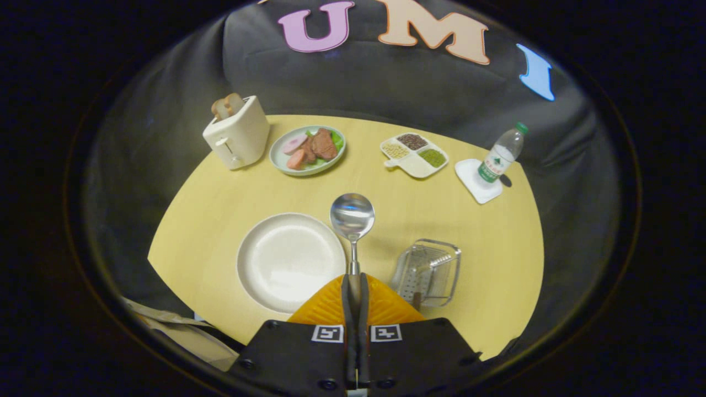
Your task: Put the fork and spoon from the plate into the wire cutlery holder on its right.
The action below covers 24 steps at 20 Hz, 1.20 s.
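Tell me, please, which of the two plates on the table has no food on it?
The white plate just ahead-left of the claw, which grips the spoon; the green plate by the toaster holds meat.

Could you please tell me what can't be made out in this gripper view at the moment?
- Spoon: its handle end is hidden between the fingers of the gripper shut on it.
- Wire cutlery holder: its contents are unclear; the mesh blurs them, so I cannot tell whether the fork is inside.
- Plate: its near rim is covered by the fingers.
- Bottle: label too small to make out.
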{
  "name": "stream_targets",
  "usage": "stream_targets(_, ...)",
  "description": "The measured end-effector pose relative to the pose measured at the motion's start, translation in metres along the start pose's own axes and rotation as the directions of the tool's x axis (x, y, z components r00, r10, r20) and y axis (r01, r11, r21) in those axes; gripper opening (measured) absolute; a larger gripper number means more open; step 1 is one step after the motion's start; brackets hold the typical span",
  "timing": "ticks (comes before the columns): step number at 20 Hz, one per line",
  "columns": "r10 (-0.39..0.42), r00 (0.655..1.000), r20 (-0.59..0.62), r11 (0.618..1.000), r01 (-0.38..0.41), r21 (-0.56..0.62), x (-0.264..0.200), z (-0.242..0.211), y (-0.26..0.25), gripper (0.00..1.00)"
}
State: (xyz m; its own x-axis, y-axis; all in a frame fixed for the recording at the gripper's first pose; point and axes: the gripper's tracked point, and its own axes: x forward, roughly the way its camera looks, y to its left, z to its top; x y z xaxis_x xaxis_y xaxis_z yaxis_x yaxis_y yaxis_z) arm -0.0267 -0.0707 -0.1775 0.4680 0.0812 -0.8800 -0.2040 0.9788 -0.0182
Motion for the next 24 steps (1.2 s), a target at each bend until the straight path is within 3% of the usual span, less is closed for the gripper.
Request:
stream_targets(14,-0.149,0.971,-0.185,0.985,0.129,-0.119,-0.019,-0.056,-0.097,0.04)
stream_targets(24,-0.162,0.955,-0.248,0.976,0.119,-0.180,-0.007,-0.069,-0.102,0.10)
